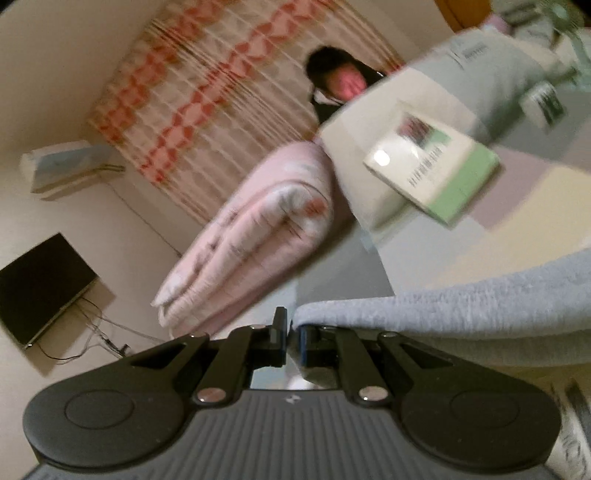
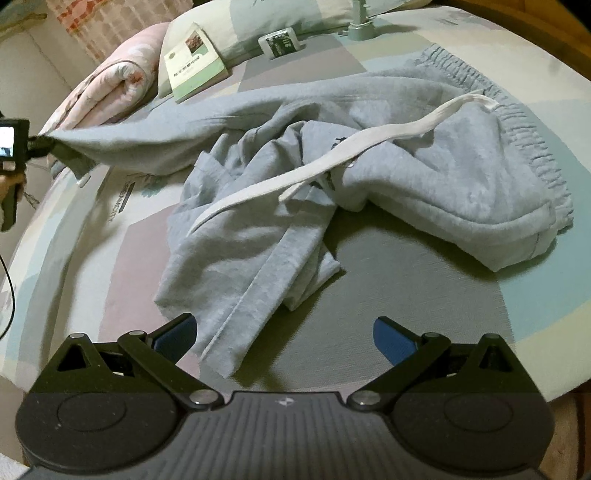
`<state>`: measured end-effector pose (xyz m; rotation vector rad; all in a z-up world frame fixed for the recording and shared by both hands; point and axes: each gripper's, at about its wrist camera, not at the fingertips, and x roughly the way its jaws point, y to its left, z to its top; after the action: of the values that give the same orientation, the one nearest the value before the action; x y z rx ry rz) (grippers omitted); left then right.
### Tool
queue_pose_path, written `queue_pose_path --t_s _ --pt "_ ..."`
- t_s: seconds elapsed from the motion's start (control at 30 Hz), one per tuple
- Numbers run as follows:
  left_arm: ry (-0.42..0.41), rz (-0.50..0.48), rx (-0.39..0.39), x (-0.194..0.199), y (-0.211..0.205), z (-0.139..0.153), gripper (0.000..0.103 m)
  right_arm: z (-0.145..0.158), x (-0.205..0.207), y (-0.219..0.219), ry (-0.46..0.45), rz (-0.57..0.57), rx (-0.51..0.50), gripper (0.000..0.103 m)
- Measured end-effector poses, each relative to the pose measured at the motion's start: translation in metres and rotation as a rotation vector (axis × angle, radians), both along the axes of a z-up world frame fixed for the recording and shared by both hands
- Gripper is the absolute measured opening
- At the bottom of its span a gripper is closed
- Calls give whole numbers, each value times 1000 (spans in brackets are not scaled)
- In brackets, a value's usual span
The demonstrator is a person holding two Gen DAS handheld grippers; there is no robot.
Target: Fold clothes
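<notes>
Grey sweatpants (image 2: pixel 424 177) lie crumpled on the bed, with the elastic waistband at the right and a white drawstring (image 2: pixel 332 155) trailing across them. One leg is pulled out taut to the left, where my left gripper (image 2: pixel 42 144) is shut on its end. In the left wrist view, that gripper (image 1: pixel 291 332) pinches the grey fabric (image 1: pixel 461 310), which drapes off to the right. My right gripper (image 2: pixel 286 332) hangs open low over the bed's near edge. The other leg's end (image 2: pixel 236 314) lies between its blue fingertips, untouched.
A green-and-white book (image 2: pixel 194 62) leans on a pillow (image 2: pixel 236 22) at the head of the bed (image 2: pixel 424 295), beside a rolled pink quilt (image 2: pixel 110 85). A small box (image 2: pixel 280 42) and a fan base (image 2: pixel 360 26) stand further right. A person (image 1: pixel 343 85) sits by the curtain.
</notes>
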<state>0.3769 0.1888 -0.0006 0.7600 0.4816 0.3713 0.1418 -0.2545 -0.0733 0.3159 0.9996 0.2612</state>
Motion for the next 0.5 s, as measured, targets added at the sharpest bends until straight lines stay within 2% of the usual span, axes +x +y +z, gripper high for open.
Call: queue_pose_path --t_s 0.1,0.2,0.3,0.4,0.5 --pt "68 -17 19 -13 6 -20 6 -1 0 3 5 9 3 103" --pt "163 -52 -4 -26 12 -40 6 -1 0 8 7 17 4 103" --pt "210 -60 -5 -36 16 -55 6 1 -1 13 7 29 0 103" --pt "250 -73 -57 -47 21 -63 13 3 -3 16 7 38 -5 103" --pt "278 -71 -112 -58 27 -70 14 5 -5 19 5 44 -8 103"
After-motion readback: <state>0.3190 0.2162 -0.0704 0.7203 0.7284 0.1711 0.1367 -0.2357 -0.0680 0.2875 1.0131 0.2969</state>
